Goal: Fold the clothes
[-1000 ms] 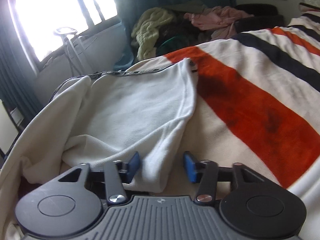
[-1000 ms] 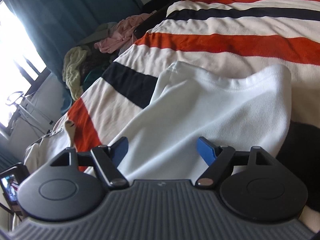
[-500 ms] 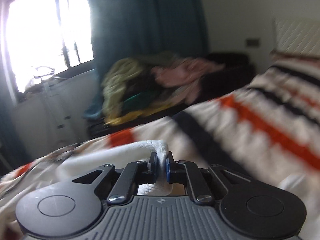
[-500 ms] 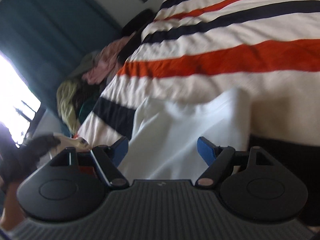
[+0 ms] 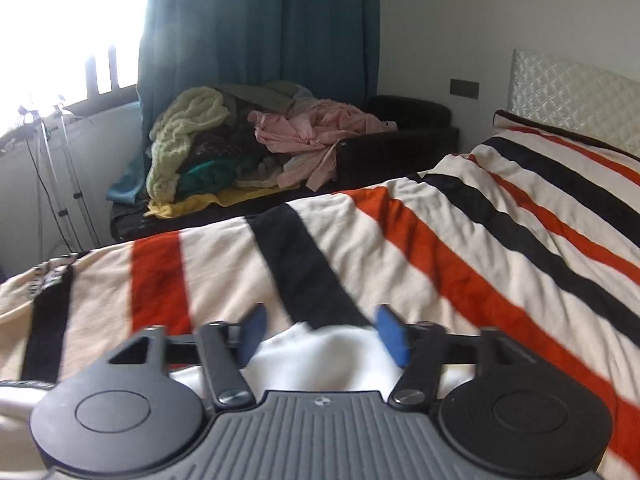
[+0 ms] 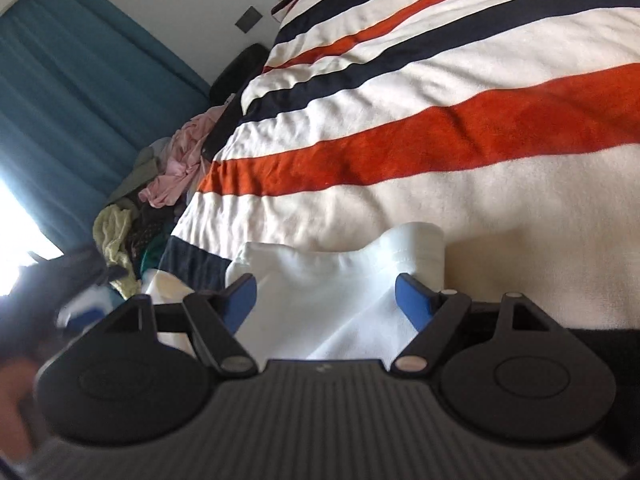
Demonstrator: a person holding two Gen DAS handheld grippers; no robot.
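Note:
A white garment [image 5: 324,356] lies on the striped blanket [image 5: 440,248], just below my left gripper [image 5: 320,330], which is open with its blue pads apart over the cloth. In the right wrist view the same white garment [image 6: 340,280] lies bunched on the blanket [image 6: 440,184], with a folded edge standing up. My right gripper [image 6: 326,298] is open, its blue pads either side of the cloth without pinching it.
A pile of mixed clothes [image 5: 256,148] sits on a dark sofa [image 5: 400,136] beyond the bed, in front of a teal curtain [image 5: 260,24]. A cream garment with a black band [image 5: 44,300] lies at the left. A quilted headboard [image 5: 572,104] stands at the right.
My left gripper, shut on the white cloth half a second ago, has opened and let it go. The garment now lies bunched closer to both grippers. The right gripper stayed open.

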